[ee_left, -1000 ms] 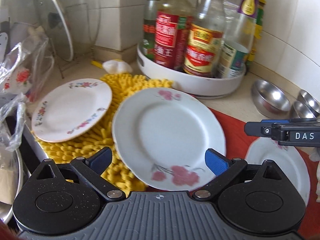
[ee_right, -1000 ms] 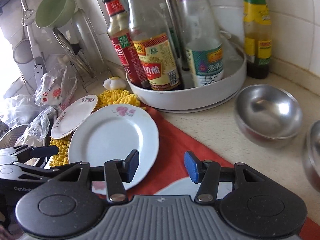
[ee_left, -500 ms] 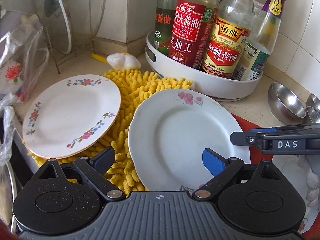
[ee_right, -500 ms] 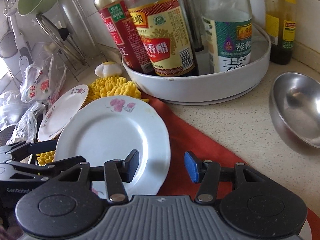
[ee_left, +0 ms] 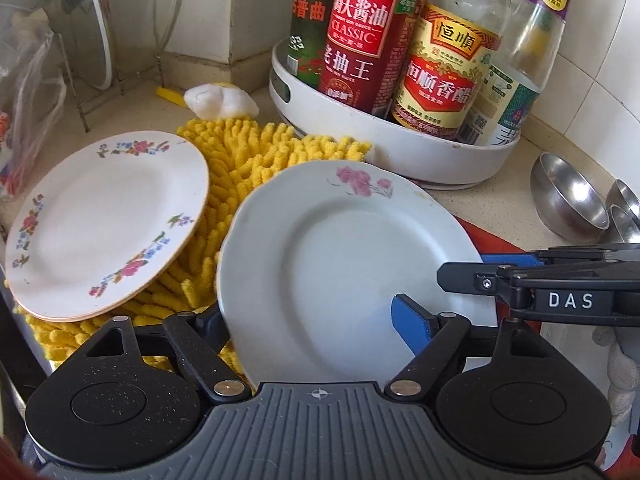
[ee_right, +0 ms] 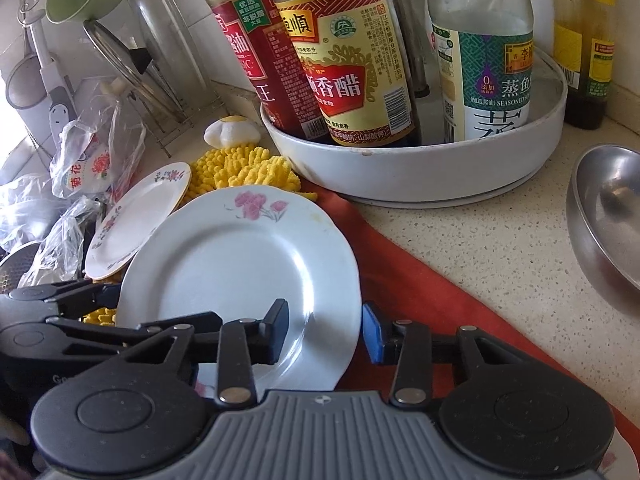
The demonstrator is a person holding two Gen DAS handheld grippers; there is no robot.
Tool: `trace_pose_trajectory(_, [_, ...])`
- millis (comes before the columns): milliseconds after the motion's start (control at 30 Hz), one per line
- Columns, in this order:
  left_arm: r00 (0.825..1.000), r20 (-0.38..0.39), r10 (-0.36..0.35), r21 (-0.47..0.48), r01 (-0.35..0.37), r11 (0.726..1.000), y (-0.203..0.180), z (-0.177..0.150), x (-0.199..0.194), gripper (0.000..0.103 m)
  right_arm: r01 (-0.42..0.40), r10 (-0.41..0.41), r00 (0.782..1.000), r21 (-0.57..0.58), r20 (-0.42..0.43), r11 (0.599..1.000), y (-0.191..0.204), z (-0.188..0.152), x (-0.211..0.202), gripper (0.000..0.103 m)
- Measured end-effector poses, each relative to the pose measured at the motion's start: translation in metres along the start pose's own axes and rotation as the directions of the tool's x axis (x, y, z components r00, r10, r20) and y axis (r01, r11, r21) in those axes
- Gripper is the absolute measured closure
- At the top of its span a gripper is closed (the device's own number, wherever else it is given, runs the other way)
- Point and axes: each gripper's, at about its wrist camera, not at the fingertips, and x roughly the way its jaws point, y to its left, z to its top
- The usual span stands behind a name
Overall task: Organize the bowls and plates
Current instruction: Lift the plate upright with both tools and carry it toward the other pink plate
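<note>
- I see the pink-flower plate (ee_left: 332,264) lying partly on the yellow mat (ee_left: 256,152) and the red cloth (ee_right: 420,280) on the counter (ee_right: 480,232).
- My left hand-held gripper (ee_left: 316,320) straddles its near-left rim, jaws just closing, not yet clamped.
- My right hand-held gripper (ee_right: 325,326) straddles its right rim, jaws just closing, apart.

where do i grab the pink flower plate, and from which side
Take the pink flower plate by its thin rim, one pad above and one below. Its near left edge overhangs the yellow mat, so a finger probably fits beneath. The right gripper has just been closing astride the right rim.
</note>
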Motion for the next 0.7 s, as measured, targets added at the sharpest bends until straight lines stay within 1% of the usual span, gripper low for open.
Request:
trace_pose_trajectory(67, [1.0,-0.007,0.003,0.01,-0.003,1.0,-0.0037,0.0002,0.0029,0.011,-0.009,0.009,1.0,0.01,-0.002,1.0,-0.002,0.0001,-0.0005,0.065])
trace_pose_trajectory(167, [1.0,-0.01,0.006,0.03,-0.006,1.0,-0.0085,-0.0011,0.0076,0.005,-0.011,0.011,1.0,-0.012,0.003,1.0,-0.0013,-0.0012,-0.0012,0.065])
trace_pose_trajectory(267, [1.0,-0.015,0.02,0.023,-0.019,1.0,-0.0103,0.0008,0.0098,0.003,-0.011,0.011,1.0,-0.017,0.0,1.0,-0.0019,-0.0001,-0.0013,0.065])
trace_pose_trajectory(400, [1.0,-0.007,0.027,0.015,-0.027,1.0,-0.0091,-0.0008,0.0075,0.005,-0.004,0.003,1.0,-0.013,-0.005,1.0,-0.0011,0.0004,-0.0006,0.065])
trace_pose_trajectory(533, [0.999,-0.003,0.034,0.0,-0.034,0.999,-0.0081,-0.0019,0.006,0.008,0.026,-0.026,1.0,-0.02,0.0,0.999,0.0016,0.0005,-0.0005,0.071])
trace_pose_trajectory(700, [0.999,-0.01,0.04,-0.034,-0.04,0.999,-0.0055,-0.0002,0.005,0.011,0.027,-0.027,1.0,-0.007,-0.006,1.0,0.002,0.0021,-0.0011,0.074])
